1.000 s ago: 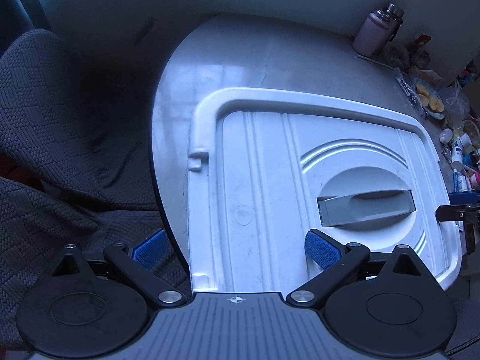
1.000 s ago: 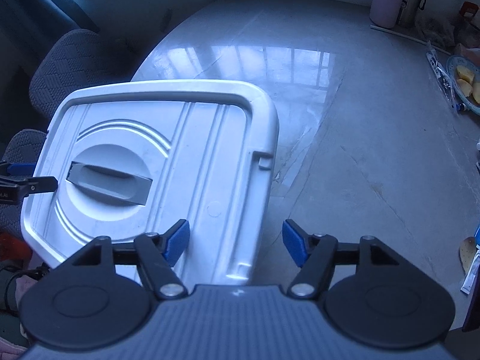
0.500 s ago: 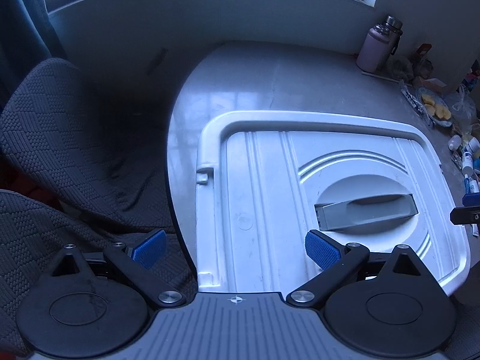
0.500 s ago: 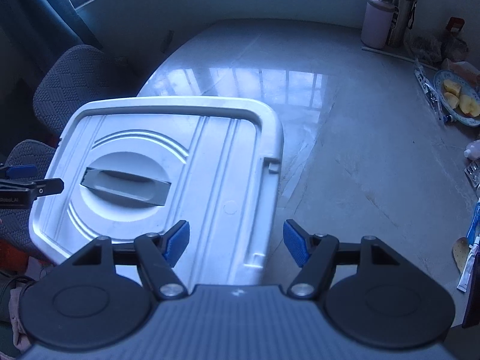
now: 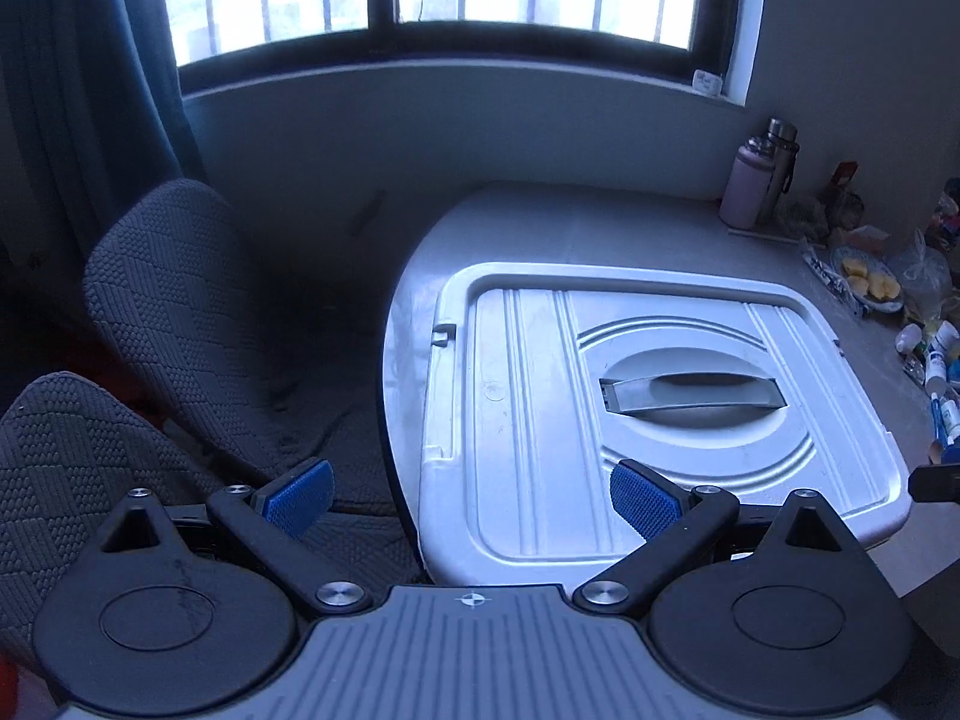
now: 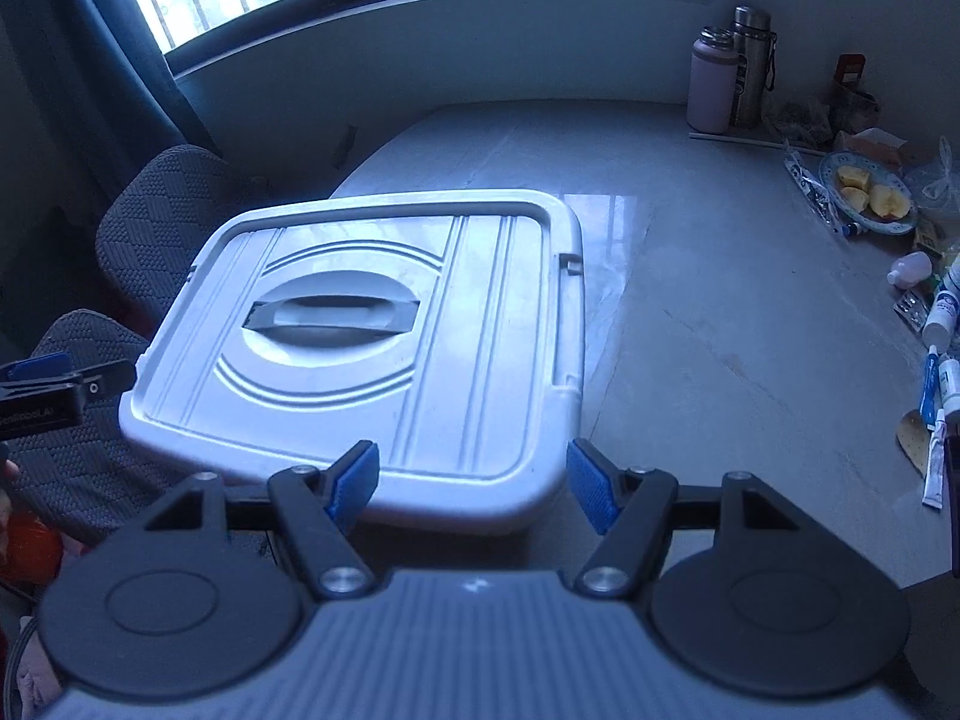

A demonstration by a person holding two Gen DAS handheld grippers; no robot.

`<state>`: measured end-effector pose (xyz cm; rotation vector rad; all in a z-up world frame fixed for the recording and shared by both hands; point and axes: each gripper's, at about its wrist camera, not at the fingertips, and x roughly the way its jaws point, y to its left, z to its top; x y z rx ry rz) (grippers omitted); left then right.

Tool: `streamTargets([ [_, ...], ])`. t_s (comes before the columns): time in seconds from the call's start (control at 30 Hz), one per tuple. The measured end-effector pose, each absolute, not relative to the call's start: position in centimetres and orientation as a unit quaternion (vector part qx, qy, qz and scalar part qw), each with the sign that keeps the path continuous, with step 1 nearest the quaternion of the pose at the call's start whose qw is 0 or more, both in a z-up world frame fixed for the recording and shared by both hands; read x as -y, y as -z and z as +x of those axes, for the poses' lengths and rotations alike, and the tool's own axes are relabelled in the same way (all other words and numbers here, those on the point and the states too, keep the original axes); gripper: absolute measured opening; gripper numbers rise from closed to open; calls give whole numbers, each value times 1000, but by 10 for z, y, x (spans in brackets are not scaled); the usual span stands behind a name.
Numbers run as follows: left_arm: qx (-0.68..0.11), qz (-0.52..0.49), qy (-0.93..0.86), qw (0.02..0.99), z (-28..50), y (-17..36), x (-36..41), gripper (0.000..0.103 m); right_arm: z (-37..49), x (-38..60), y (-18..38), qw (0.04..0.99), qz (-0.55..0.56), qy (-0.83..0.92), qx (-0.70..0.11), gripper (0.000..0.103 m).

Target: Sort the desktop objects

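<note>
White box with a closed lid at the table's near corner.

The box (image 6: 372, 330) sits on the table (image 6: 690, 300) beside the chairs (image 5: 180, 312). Both the left gripper (image 5: 474, 495) and right gripper (image 6: 471, 489) have jaws spread wide, empty; small bottles, probably toiletries (image 6: 939, 324), lie far right.

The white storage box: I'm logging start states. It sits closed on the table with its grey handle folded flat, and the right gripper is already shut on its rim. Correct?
Not quite. The right gripper is open: the right wrist view shows its jaws spread wide, gripping nothing. The rest holds: the white storage box sits closed on the table with its grey handle folded flat.
</note>
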<state>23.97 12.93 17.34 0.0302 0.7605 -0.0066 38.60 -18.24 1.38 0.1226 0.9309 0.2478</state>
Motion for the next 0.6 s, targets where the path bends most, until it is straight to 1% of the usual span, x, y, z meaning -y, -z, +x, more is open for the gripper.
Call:
streamTargets([
  [0.07,-354,14,8,935,220,-178,-125,100,371,183,-11,890,61,-114,-437,69],
  [0.13,-338,15,15,941,203,-179,-119,100,355,182,-9,896,62,-108,-425,77],
  [0.23,-320,15,25,947,175,-173,-106,100,331,181,-4,913,55,-98,-393,81],
  [0.37,-324,16,22,946,143,-152,-86,100,297,176,9,932,44,-101,-345,84],
  [0.47,-332,22,-6,943,122,-132,-73,100,274,170,23,939,22,-102,-329,85],
  [0.6,-320,10,-5,947,91,-110,-64,100,247,169,45,945,9,-90,-313,87],
])
